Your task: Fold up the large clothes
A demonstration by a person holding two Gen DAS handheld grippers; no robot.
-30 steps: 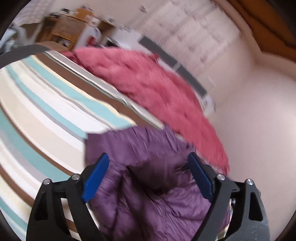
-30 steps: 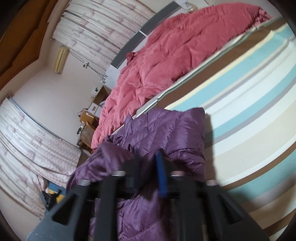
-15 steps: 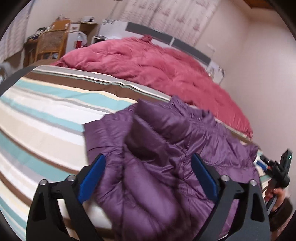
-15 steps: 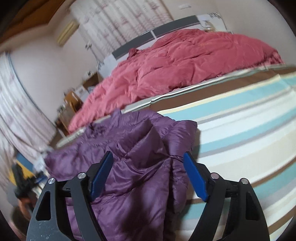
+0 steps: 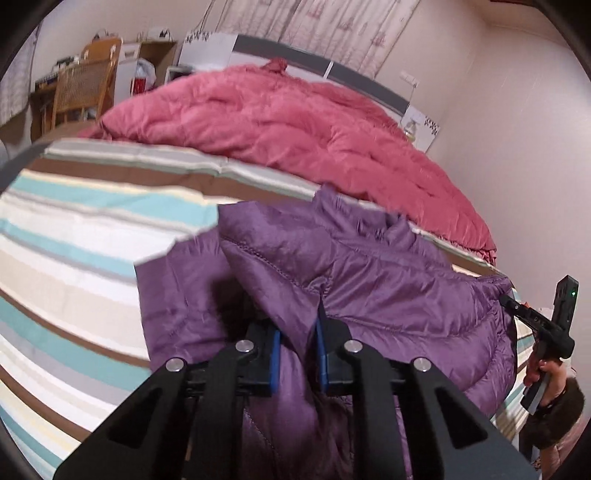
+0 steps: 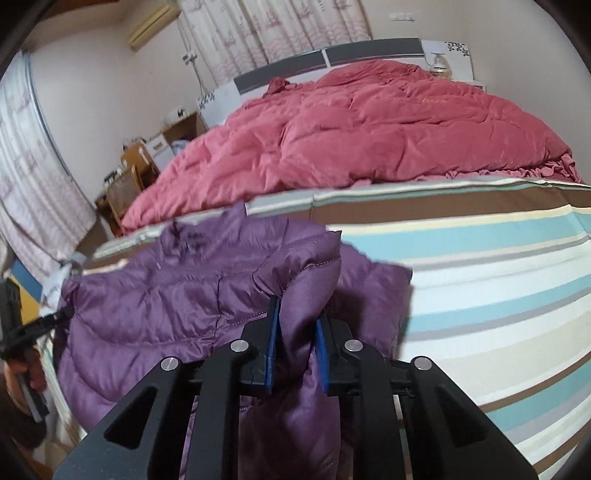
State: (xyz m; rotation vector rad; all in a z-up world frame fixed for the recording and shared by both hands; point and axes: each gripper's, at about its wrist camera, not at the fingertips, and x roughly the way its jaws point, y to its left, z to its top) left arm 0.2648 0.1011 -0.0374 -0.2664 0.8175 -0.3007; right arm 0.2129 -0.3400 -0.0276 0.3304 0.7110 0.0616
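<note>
A purple quilted jacket (image 5: pixel 388 288) lies crumpled on the near part of a striped bedspread (image 5: pixel 85 251). My left gripper (image 5: pixel 297 350) is closing its jaws, and the blue pads pinch a fold at the jacket's near edge. In the right wrist view the same jacket (image 6: pixel 177 302) spreads to the left, and my right gripper (image 6: pixel 295 347) is also closing, its pads pressed on a fold of the hem. Each gripper appears in the other's view, gripped by a hand: the right gripper (image 5: pixel 535 321) at one end of the jacket, the left gripper (image 6: pixel 33 325) at the other.
A rumpled pink duvet (image 5: pixel 295 122) covers the far half of the bed, up to a grey and white headboard (image 6: pixel 332 59). A wooden chair (image 5: pixel 83 88) and a cluttered desk stand at the far left. Curtains (image 6: pixel 277 29) hang behind the bed.
Both grippers stood open over the jacket half a second ago; now each has closed on a fold of it. Both views have rolled towards level and shifted slightly.
</note>
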